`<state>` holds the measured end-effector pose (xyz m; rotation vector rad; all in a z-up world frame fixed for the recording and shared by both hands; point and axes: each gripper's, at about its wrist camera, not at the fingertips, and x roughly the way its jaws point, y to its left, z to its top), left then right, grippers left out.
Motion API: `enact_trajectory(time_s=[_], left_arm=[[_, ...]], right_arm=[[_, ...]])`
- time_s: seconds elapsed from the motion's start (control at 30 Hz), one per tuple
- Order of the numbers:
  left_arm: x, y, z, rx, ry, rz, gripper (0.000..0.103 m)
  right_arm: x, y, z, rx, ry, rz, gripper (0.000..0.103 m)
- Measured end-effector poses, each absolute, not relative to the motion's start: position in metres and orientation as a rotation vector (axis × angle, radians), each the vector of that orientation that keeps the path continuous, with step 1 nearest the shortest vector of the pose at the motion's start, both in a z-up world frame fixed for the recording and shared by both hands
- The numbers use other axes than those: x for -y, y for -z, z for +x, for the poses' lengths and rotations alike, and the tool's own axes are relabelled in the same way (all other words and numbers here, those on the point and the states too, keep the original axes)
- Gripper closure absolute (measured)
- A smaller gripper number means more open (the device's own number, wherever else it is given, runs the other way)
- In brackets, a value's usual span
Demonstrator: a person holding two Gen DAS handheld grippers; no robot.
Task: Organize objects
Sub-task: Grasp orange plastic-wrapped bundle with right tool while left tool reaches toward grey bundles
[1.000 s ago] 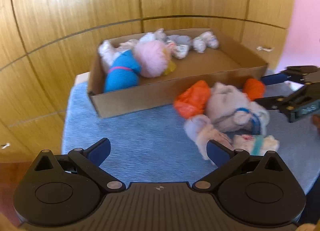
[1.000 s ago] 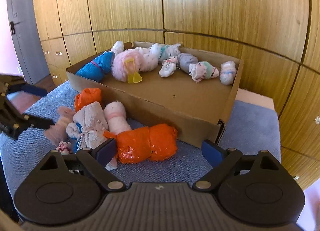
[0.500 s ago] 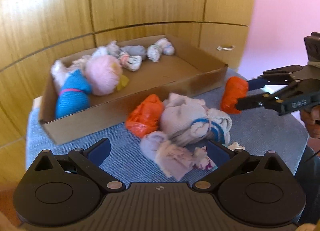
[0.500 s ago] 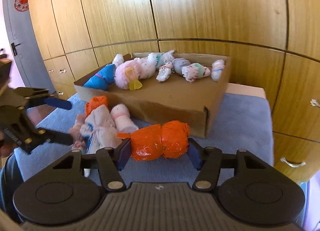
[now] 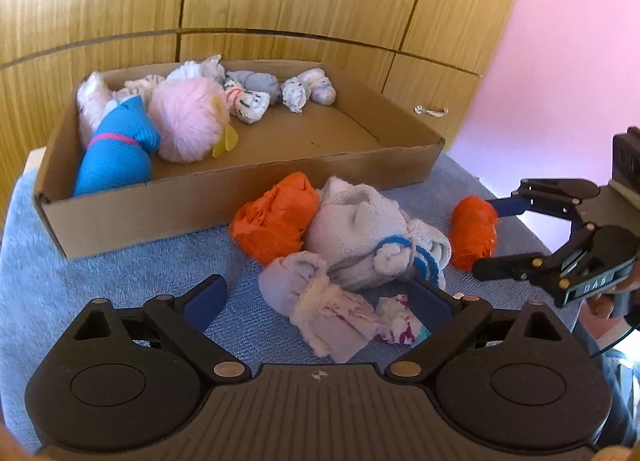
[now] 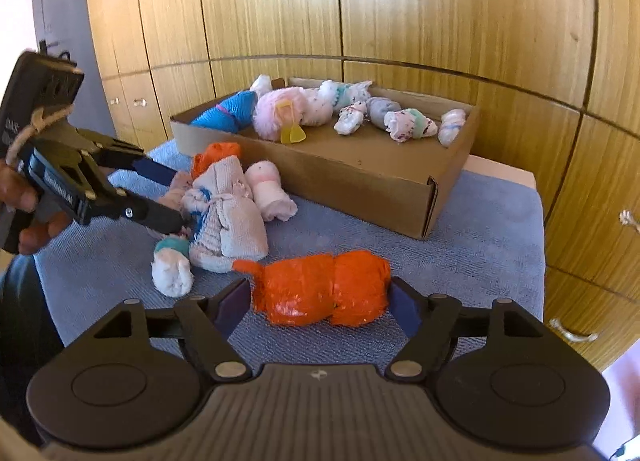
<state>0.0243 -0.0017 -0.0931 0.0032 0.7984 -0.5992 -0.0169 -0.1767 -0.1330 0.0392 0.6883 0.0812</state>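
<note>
Soft bundles lie on a blue towel in front of a cardboard box (image 5: 240,185) (image 6: 360,189). My left gripper (image 5: 318,297) (image 6: 176,199) straddles a lilac sock bundle (image 5: 320,301). Its jaws are wide and closing, and the pads are clear of the bundle. My right gripper (image 6: 318,303) (image 5: 484,235) has an orange bundle (image 6: 320,289) (image 5: 474,233) between its fingers, resting on the towel. Its jaws are opening, and a sliver of gap shows at the left pad. A second orange bundle (image 5: 276,221) and a white bundle with a blue stripe (image 5: 360,229) (image 6: 228,213) sit in the pile.
The box holds a blue bundle (image 5: 116,153), a pink fluffy ball (image 5: 188,125) and several small rolled socks along its back wall. A pink roll (image 6: 268,189) and a small white sock (image 6: 172,265) lie by the pile. Wooden cupboard doors (image 6: 440,21) stand close behind.
The left gripper has turned and tipped toward the pile and now straddles the lilac bundle. The right gripper closed on the orange bundle, then loosened around it.
</note>
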Motion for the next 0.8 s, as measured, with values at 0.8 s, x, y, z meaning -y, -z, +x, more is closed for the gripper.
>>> enact_trajectory(time_s=[0.8], left_arm=[[-0.004,0.087,0.024,-0.820,0.525,0.019,0.020]], right_arm=[[0.173,0.142,-0.014,-0.681,-0.065,0.054,0.028]])
